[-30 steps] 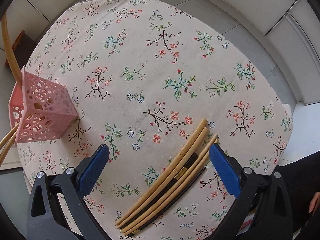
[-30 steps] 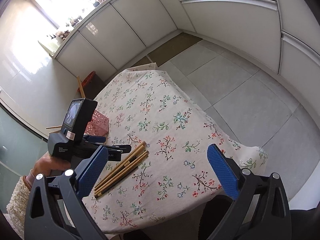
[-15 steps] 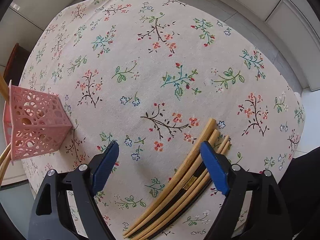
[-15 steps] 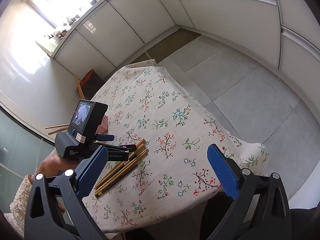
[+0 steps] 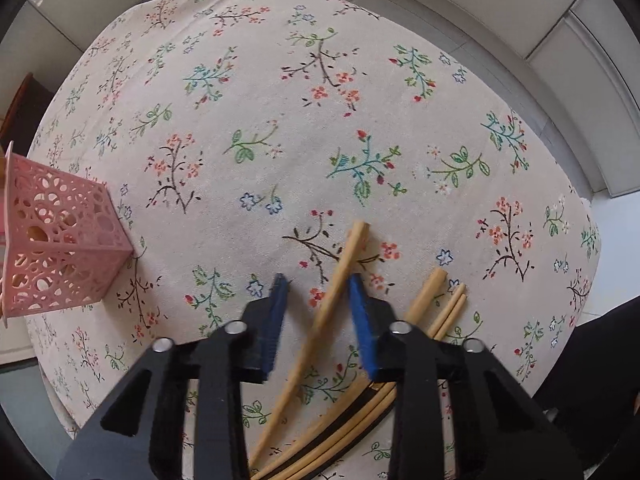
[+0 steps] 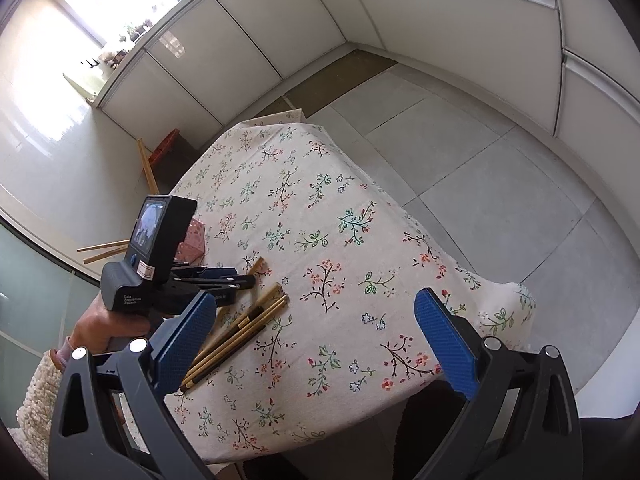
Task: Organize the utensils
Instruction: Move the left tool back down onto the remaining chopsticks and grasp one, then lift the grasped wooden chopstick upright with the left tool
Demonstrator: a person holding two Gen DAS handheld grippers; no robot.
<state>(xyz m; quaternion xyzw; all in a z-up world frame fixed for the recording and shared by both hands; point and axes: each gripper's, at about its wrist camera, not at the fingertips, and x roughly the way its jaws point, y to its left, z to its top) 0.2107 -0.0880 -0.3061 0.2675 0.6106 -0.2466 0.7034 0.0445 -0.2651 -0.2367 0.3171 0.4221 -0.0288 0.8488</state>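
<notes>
The left wrist camera looks straight down, very close to the flowery tablecloth (image 5: pixel 280 128). The right wrist camera sits higher and farther back, tilted down across the room. Both show the light wooden chopsticks (image 5: pixel 316 332) (image 6: pixel 240 332).

Left tool (image 5: pixel 316 286) closing around chopstick (image 5: pixel 320 320)

Cloth (image 5: pixel 304 128) mid + far side free; pink basket (image 5: pixel 60 248) blocks left edge, chopstick pile (image 5: pixel 436 312) near right.
</notes>
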